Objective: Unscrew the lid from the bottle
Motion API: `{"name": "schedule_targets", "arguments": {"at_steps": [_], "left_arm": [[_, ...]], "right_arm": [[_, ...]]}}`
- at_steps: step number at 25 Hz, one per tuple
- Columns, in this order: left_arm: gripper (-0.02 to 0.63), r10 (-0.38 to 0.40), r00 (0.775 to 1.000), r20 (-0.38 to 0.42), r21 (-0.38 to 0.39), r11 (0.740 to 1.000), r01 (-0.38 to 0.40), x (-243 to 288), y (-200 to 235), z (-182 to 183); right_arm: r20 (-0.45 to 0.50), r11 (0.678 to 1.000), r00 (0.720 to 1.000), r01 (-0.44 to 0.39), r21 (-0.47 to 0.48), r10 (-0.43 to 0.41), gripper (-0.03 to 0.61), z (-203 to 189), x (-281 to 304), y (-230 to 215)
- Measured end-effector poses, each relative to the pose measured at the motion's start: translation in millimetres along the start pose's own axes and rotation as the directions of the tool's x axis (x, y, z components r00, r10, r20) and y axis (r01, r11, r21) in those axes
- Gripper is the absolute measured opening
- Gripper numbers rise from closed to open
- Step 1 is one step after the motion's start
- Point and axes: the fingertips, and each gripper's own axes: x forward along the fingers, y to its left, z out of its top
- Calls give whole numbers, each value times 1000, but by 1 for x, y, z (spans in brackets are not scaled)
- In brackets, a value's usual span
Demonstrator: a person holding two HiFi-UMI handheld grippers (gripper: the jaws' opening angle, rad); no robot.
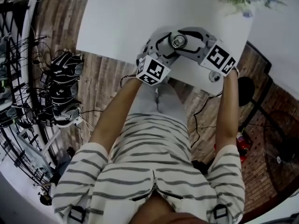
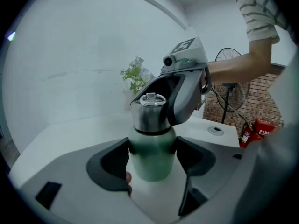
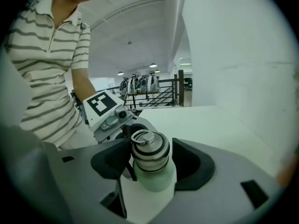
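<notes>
Nearest is the person in a striped shirt [image 1: 159, 171], both forearms reaching out to the near edge of the white tabletop [image 1: 117, 17]. There the left gripper [image 2: 153, 148] has its jaws clenched on the green body of the bottle [image 2: 150, 168], one pad pressing each side; the bottle stands upright on the tabletop, just inside that edge. From the opposite side the right gripper [image 3: 150, 157] has its jaws closed around the steel lid [image 3: 149, 151], which carries a small ring [image 3: 141, 136] on top. So one gripper steadies the body and the other grasps the cap.

As to progress, I judge it early to middling. Both grips are in place, but the lid sits square on the neck with no gap showing beneath it, and whether the thread has begun to loosen cannot be told. What remains is the turning itself, then lifting the lid clear.

Counted: one bottle; one lid; two grippers, each with one marker cube; two forearms.

Farther out, a round grommet [image 1: 214, 76] is set in the tabletop to the right. Beyond the bottle, at the far edge, stands one leafy plant [image 2: 135, 76]. Past the tabletop stand one fan [image 2: 231, 85] and one red fire extinguisher [image 2: 254, 132] by a brick wall.
</notes>
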Motion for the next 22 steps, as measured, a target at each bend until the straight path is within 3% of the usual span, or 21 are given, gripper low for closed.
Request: {"name": "schedule_targets", "arguments": {"at_steps": [2,6,9,13,15,17,22], "left_arm": [[316,-1,1000,2,1,1000,1,1,0,0],[316,1,1000,1,-1,1000,-1,2,0,-1],[316,4,1000,-2,-4,1000,-4,0,1,-2],[316,6,1000,4,-3,1000,-6,-1,3,-2],[316,7,1000,3,-6,1000,-7,-1,3,-2],[316,8,1000,3,-9,1000,-8,-1,3,-3],[316,10,1000,3,-9,1000,-10,0,1,-3]], "right_arm": [[69,996,996,49,75,-54,352,5,-3,-3],[193,951,947,212,228,-257,377,11,-12,-6],[209,869,871,364,335,-445,367,14,-15,-9],[235,744,767,419,521,-597,335,12,-17,-10],[211,692,734,445,568,-645,322,7,-15,-11],[183,665,717,476,575,-672,314,4,-13,-10],[149,653,701,536,536,-698,265,3,-13,-10]]}}
